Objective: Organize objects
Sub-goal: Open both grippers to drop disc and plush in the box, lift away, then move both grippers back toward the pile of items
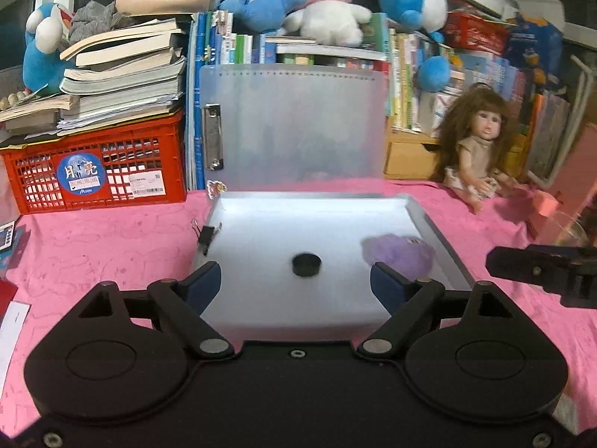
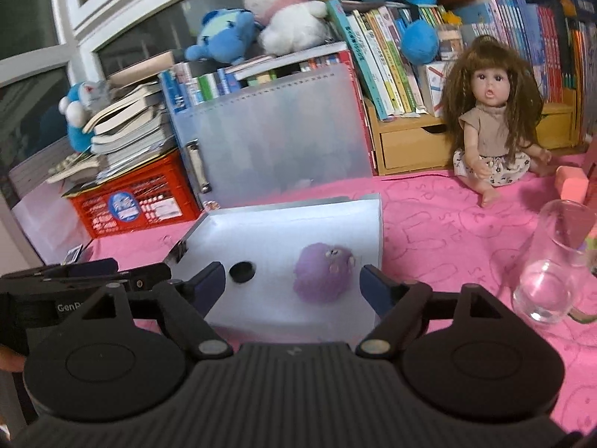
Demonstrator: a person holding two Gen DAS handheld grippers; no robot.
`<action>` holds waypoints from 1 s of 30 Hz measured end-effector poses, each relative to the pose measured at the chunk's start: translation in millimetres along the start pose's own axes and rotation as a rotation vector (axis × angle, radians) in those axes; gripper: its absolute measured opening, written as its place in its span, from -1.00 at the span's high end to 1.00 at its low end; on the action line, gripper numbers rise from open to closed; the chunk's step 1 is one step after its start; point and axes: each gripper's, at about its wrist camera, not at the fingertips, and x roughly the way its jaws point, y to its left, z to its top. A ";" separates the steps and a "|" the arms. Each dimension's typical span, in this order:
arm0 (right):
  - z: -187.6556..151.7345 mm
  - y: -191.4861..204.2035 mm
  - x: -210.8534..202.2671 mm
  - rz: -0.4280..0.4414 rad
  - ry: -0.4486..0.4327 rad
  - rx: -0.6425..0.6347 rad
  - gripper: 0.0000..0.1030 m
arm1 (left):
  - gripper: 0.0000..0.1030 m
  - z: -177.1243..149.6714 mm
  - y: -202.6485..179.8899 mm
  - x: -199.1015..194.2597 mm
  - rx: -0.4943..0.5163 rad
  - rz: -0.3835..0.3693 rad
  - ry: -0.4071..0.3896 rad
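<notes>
A shallow white tray (image 1: 261,306) (image 2: 283,220) lies on the pink cloth in front of both grippers. On it sit a small black disc (image 1: 306,264) (image 2: 242,271) and a fuzzy purple toy (image 1: 401,255) (image 2: 324,277). A black binder clip (image 1: 207,237) grips the tray's left rim. My left gripper (image 1: 296,285) hangs open above the tray's near part, nothing between its blue-padded fingers. My right gripper (image 2: 293,287) is open too, its fingers to either side of the purple toy in the picture and clear of it. Each gripper shows at the edge of the other's view.
A frosted clipboard (image 1: 298,127) leans upright behind the tray. A red crate (image 1: 97,171) stacked with books stands left. A doll (image 2: 492,123) sits at right before shelved books, a clear glass jug (image 2: 552,261) nearer. Plush toys top the books.
</notes>
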 end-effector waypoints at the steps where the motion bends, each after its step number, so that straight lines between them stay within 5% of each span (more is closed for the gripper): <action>1: -3.8 1.1 -4.8 0.003 -0.004 -0.005 -0.70 | -0.69 -5.5 -1.0 -6.1 0.003 -0.007 -0.003; 30: -100.8 14.3 -80.1 -0.045 -0.022 -0.164 -0.81 | -0.72 -115.1 1.2 -94.9 0.021 -0.051 -0.028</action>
